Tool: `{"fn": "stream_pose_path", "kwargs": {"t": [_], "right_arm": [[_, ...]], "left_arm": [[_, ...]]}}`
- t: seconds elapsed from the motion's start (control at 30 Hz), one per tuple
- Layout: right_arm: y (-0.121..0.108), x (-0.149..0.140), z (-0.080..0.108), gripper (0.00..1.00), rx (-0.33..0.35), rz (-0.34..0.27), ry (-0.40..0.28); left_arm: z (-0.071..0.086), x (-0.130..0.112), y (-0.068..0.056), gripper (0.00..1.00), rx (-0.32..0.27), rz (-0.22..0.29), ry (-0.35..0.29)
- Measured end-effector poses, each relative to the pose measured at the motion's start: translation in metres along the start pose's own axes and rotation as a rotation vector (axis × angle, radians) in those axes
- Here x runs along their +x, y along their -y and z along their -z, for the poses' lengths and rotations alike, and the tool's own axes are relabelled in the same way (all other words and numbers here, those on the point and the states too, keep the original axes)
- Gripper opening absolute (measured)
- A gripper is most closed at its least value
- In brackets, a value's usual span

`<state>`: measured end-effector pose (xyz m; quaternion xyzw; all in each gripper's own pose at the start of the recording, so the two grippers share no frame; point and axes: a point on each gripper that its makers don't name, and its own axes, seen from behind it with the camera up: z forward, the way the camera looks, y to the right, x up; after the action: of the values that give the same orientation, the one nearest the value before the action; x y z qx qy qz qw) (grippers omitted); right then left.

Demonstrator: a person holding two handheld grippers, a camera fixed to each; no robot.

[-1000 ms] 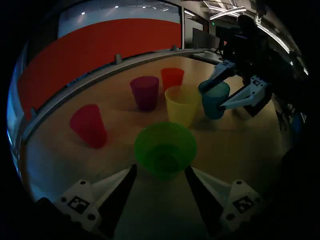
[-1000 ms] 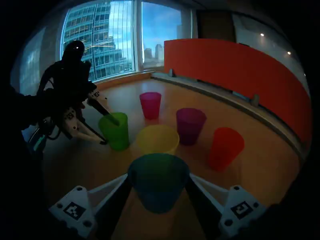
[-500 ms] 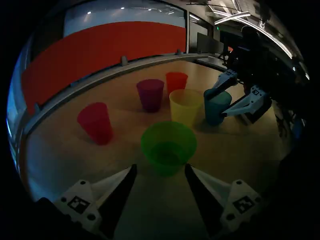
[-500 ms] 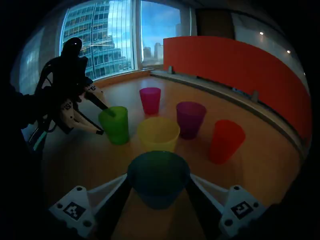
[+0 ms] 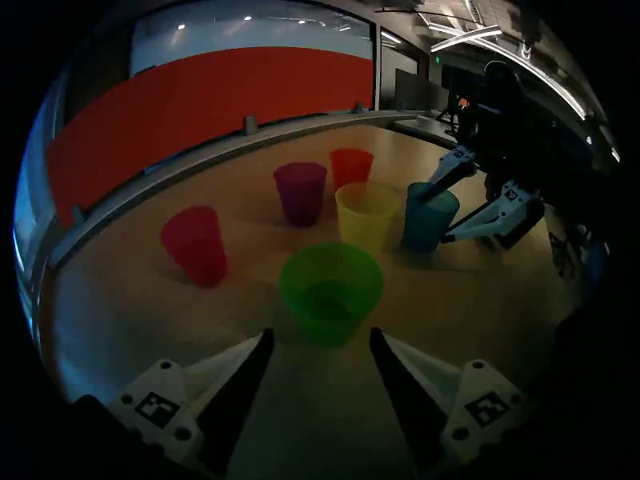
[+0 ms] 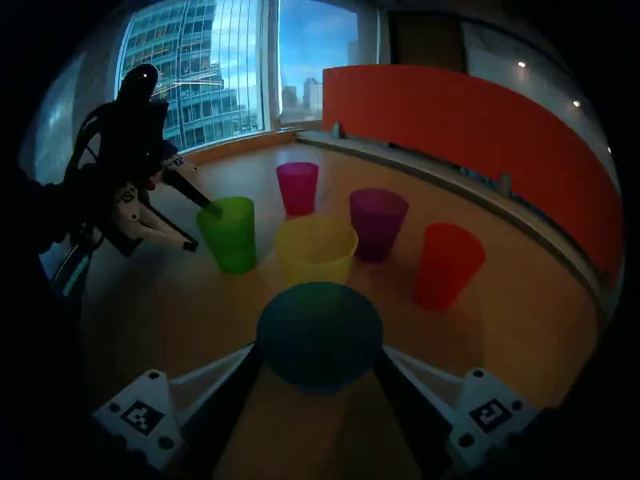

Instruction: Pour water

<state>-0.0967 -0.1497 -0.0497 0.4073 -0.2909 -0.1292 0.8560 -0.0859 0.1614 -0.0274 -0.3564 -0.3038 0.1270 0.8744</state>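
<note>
- Beside the yellow cup (image 5: 366, 214), green cup (image 5: 330, 292) between left gripper (image 5: 320, 334) fingers; grip unclear.
- Also beside it, teal cup (image 6: 320, 336) between right gripper (image 6: 318, 350) fingers; grip unclear.

Dim office. Wooden table (image 6: 520, 336) runs to an orange-red partition wall (image 6: 480, 120). Tall windows (image 6: 216, 72) show daylight, blue sky and high-rise towers (image 6: 172, 56). Ceiling strip lights (image 5: 472, 36) glow overhead.
</note>
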Motion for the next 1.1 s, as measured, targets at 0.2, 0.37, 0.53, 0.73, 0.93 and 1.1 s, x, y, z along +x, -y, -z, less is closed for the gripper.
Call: {"fn": "stream_pose_path", "kwargs": {"t": [0.2, 0.37, 0.53, 0.73, 0.93, 1.1], "right_arm": [[0.002, 0.004, 0.015, 1.00, -0.016, -0.010, -0.021], [0.002, 0.002, 0.032, 1.00, -0.046, -0.016, -0.036], [0.001, 0.000, 0.050, 0.99, -0.085, -0.023, -0.056], [-0.003, 0.007, 0.071, 0.99, -0.142, -0.046, -0.105], [-0.008, 0.022, 0.089, 0.99, -0.208, -0.062, -0.171], [-0.018, 0.046, 0.107, 0.99, -0.287, -0.074, -0.253]], "left_arm": [[0.015, 0.000, 0.003, 0.88, 0.025, 0.006, -0.020], [0.033, 0.000, 0.004, 0.88, 0.052, 0.017, -0.048], [0.052, 0.003, 0.008, 0.88, 0.094, 0.037, -0.094], [0.078, 0.013, 0.017, 0.88, 0.161, 0.069, -0.177], [0.104, 0.031, 0.030, 0.88, 0.245, 0.087, -0.282], [0.129, 0.049, 0.038, 0.88, 0.333, 0.081, -0.386]]}}
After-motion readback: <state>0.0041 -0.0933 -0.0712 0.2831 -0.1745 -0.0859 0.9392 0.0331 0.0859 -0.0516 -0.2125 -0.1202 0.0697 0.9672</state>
